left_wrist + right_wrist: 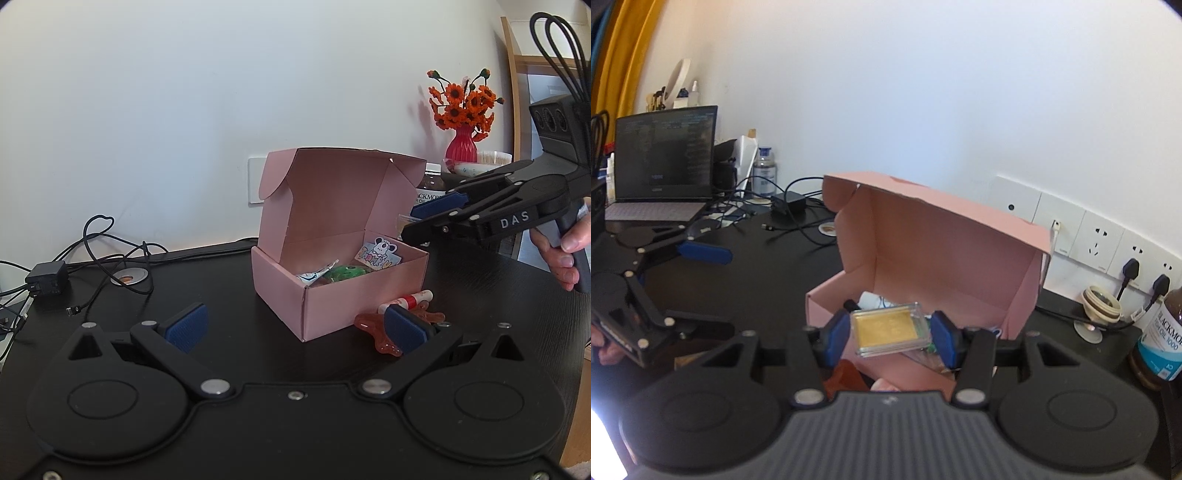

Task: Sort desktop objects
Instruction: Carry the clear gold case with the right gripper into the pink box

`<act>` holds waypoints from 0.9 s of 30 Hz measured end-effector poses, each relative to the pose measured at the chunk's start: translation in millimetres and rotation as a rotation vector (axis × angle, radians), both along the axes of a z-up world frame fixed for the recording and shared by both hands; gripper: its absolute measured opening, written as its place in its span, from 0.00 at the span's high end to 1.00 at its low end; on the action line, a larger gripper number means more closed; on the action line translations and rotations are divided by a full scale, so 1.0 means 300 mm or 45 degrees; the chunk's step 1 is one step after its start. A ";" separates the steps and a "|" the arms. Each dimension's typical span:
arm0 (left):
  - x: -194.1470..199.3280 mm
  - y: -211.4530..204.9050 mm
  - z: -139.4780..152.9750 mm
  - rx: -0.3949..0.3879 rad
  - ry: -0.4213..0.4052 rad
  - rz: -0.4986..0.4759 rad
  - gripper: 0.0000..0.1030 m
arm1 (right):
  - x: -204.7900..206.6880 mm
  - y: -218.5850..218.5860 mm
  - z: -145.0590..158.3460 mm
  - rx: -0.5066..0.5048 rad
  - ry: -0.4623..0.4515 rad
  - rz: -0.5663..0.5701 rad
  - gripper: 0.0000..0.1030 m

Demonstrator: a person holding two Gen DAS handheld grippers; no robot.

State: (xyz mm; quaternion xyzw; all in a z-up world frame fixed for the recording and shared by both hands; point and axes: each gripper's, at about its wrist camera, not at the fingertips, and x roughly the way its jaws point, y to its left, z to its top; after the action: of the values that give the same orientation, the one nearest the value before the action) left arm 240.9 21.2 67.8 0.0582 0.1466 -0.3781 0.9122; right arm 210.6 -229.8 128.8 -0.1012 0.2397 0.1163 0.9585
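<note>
Black wood-grain surface [229,295] set against a plain white wall [184,92], with a row of white wall sockets [1108,247] behind it. At centre stands an open pink cardboard box [343,295], lid raised, already holding a green toy, a wrapped packet and a cartoon card. The right claw [892,332] is clamped on a clear plastic case with a gold insert [888,328], held over the box's near rim. The left claw [295,325] hovers low with its fingers spread apart and nothing between them. A translucent orange star-shaped toy [376,332] and a red-and-white tube [410,299] lie on the surface touching the box's right front corner. Tangled black cables with a charger brick [46,282] crowd the left rear edge; an open laptop [661,166] sits farther left. A red vase of orange flowers [461,122] and a brown fish-oil bottle [1160,339] stand at the right rear, leaving bare surface in front of the box.
</note>
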 end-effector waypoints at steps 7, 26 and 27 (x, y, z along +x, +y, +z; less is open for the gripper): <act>0.002 0.000 0.000 -0.002 0.006 0.000 0.00 | 0.073 -0.055 0.008 0.135 0.022 -0.074 0.54; 0.000 0.001 -0.002 -0.007 0.010 -0.004 0.00 | 0.293 -0.013 -0.136 0.344 0.180 -0.227 0.54; 0.000 0.000 -0.002 -0.006 0.008 -0.004 0.00 | 0.298 -0.006 -0.143 0.329 0.179 -0.238 0.54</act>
State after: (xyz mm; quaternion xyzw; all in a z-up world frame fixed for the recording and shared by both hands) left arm 240.7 21.3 67.0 0.0552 0.1486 -0.3801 0.9113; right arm 300.1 -231.5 85.9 0.0539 0.2975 0.0634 0.9511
